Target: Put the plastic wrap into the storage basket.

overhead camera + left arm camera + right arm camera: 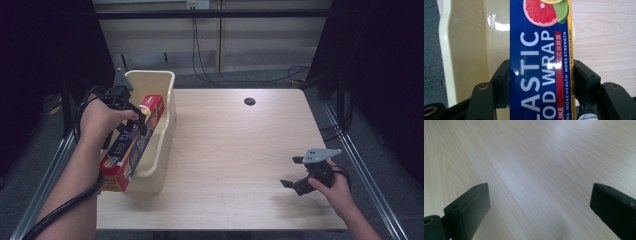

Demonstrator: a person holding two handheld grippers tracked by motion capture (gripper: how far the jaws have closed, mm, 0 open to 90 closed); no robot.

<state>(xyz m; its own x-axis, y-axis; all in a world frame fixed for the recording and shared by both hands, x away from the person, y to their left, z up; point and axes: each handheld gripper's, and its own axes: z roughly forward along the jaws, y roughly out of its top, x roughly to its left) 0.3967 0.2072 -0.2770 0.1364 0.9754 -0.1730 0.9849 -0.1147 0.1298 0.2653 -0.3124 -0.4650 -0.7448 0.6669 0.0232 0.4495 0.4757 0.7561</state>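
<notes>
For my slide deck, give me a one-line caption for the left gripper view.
Left tool shut on a blue plastic wrap box, held over a cream bin.

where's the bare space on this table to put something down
Most of the light wooden table is bare: the whole stretch between the cream plastic bin at the left edge and the right gripper near the front right, up to the small dark hole. The bin is crowded: the left gripper holds the blue plastic wrap box there.
</notes>
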